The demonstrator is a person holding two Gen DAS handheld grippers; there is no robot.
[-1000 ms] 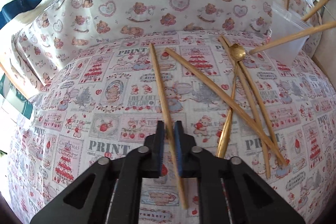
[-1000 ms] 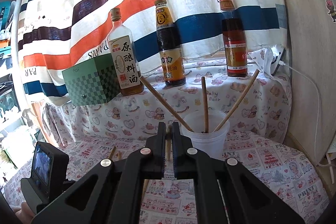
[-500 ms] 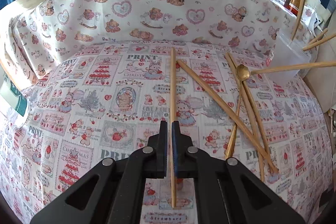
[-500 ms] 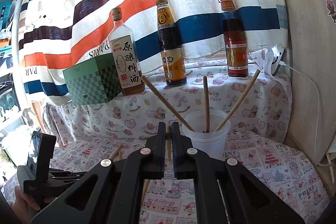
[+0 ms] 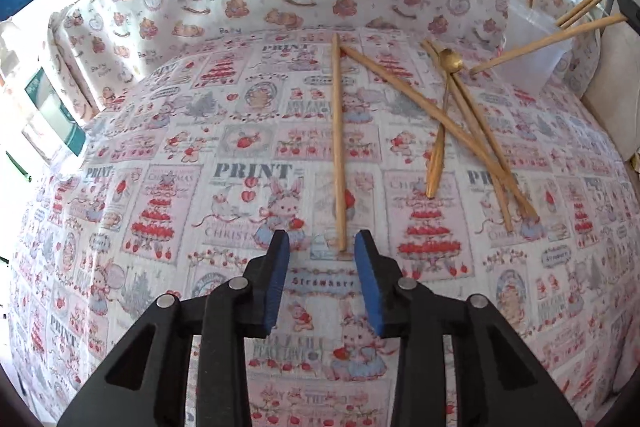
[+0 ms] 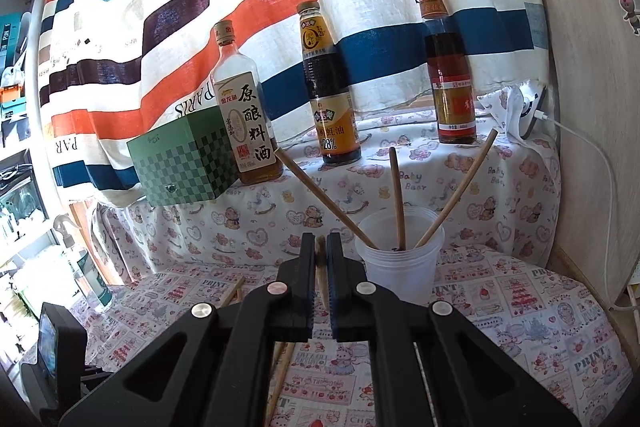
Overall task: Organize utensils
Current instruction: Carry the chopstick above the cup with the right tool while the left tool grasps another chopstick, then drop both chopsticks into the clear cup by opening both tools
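In the left wrist view my left gripper is open and empty, just short of the near end of a wooden chopstick lying on the printed cloth. Further right lie several crossed chopsticks and a gold spoon. A clear plastic cup stands at the far right. In the right wrist view my right gripper is shut on a wooden chopstick, held just left of the cup, which holds three chopsticks.
Three sauce bottles and a green checkered box stand on the raised ledge behind the cup. A striped curtain hangs behind. A wooden wall and a white cable are at the right. A spray bottle stands at the left.
My left gripper has opened, let go of the chopstick and drawn back toward me; the chopstick now lies on the cloth. My right gripper has stayed shut on its chopstick.
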